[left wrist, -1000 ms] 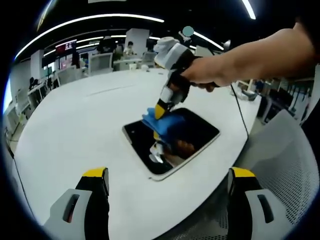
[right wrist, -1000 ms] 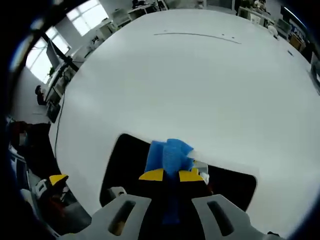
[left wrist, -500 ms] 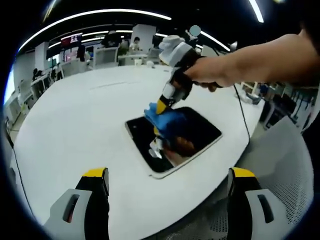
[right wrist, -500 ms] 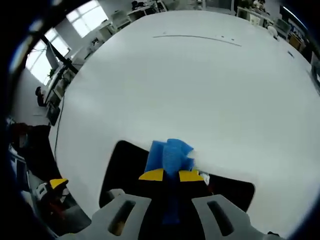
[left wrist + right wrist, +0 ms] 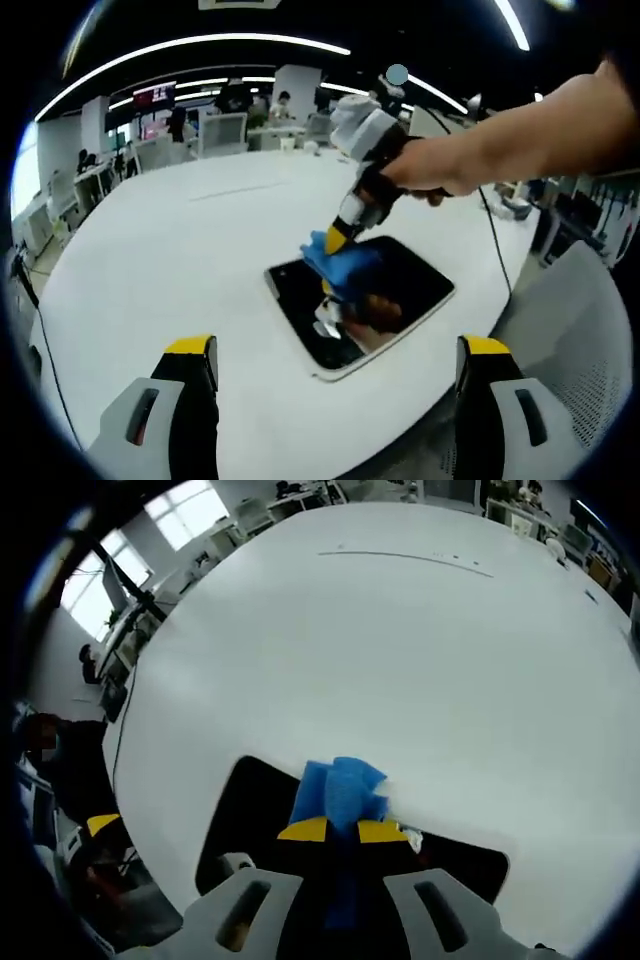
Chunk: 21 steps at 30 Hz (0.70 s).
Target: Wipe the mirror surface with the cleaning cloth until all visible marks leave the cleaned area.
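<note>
On the white round table (image 5: 150,290), near its right edge in the left gripper view, lies the mirror (image 5: 360,300), a dark rectangular slab with a pale border, flat on the surface. The right tongs (image 5: 335,243) come down onto it from the upper right, gripped by a person's hand (image 5: 420,175), and their yellow-tipped jaws are closed on the cleaning cloth (image 5: 340,268), a bunched blue wad pressed against the glass toward the mirror's far-left part. In the right gripper view the same cloth (image 5: 340,790) sticks out beyond the jaw tips, sitting over the mirror's (image 5: 250,810) far edge where the glass meets the table. The left tongs (image 5: 335,400) hang low and near, jaws spread wide and holding nothing, well apart from the mirror.

Reflections of the tool and hand crowd the glass, so I cannot tell which marks remain. The wiping step looks mid-course. To do it well, keep the cloth flat against the glass under steady, even pressure, and draw it in overlapping strokes toward the near-right end, not letting the hard jaw tips touch the surface. The mirror sits loose, so firm sideways pushes could slide it toward the table's edge; gentle strokes seem safer.
</note>
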Motion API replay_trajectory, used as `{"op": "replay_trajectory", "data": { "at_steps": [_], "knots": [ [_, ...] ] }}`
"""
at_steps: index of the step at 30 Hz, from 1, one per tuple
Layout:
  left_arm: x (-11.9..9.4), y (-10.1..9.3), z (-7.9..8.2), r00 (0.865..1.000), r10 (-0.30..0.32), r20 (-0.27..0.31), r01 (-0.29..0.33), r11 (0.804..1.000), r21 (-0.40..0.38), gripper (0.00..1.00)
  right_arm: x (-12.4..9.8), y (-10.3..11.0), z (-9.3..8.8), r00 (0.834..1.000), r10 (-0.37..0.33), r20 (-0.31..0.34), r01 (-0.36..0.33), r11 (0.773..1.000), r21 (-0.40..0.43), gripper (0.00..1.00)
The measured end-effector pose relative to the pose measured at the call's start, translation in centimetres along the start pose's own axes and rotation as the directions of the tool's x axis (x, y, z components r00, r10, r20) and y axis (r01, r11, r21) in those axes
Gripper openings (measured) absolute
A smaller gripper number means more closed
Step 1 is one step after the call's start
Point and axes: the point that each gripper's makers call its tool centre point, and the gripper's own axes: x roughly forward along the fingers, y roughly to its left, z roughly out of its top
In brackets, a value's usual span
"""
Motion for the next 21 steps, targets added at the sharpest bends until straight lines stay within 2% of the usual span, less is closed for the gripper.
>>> {"op": "replay_trajectory", "data": {
  "at_steps": [5, 9, 11, 16, 21],
  "knots": [
    [0.2, 0.6, -1.4, 0.999, 0.009, -0.051, -0.010, 1.000, -0.023, 1.00, 0.1, 0.0, 0.1, 1.000, 0.009, 0.004, -0.009, 1.000, 0.001, 0.03],
    [0.3, 0.5, -1.2, 0.999, 0.004, -0.040, -0.004, 1.000, -0.015, 1.00, -0.1, 0.0, 0.0, 1.000, 0.018, 0.010, -0.018, 1.000, -0.006, 0.03],
    [0.4, 0.6, -1.6, 0.998, 0.005, -0.061, -0.006, 1.000, -0.008, 1.00, -0.1, 0.0, 0.0, 1.000, 0.023, 0.012, -0.023, 1.000, -0.019, 0.03],
    [0.4, 1.1, -1.9, 0.998, 0.023, -0.066, -0.024, 1.000, -0.015, 1.00, -0.5, -0.8, -0.2, 0.999, 0.033, 0.017, -0.032, 0.999, -0.017, 0.03],
    [0.6, 0.9, -2.3, 0.997, 0.007, -0.077, -0.007, 1.000, -0.006, 1.00, -0.7, -1.4, -0.4, 0.999, 0.044, 0.023, -0.043, 0.999, -0.016, 0.03]
  ]
}}
